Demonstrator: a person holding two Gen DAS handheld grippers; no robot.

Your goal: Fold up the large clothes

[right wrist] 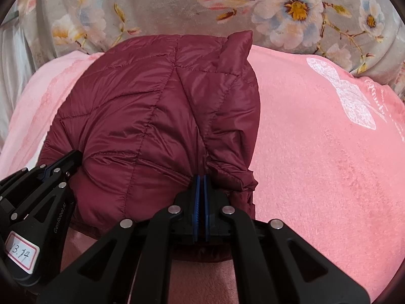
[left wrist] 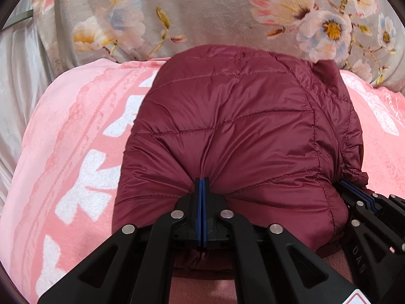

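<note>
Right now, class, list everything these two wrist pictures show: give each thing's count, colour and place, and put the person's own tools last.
Quilted jacket: one, maroon, bunched on the pink blanket, its near edge pinched by both grippers.
Pink blanket: one, pink with white butterfly and pattern prints, spread under the jacket.
Floral blanket: one, grey with pink, white and yellow flowers, behind the pink blanket.
Pale sheet: one, silvery white, at the far left edge.
Left gripper: one, black with blue pads, shut on the jacket's near edge, left part.
Right gripper: one, black with blue pads, shut on the jacket's near edge, right part.
</note>
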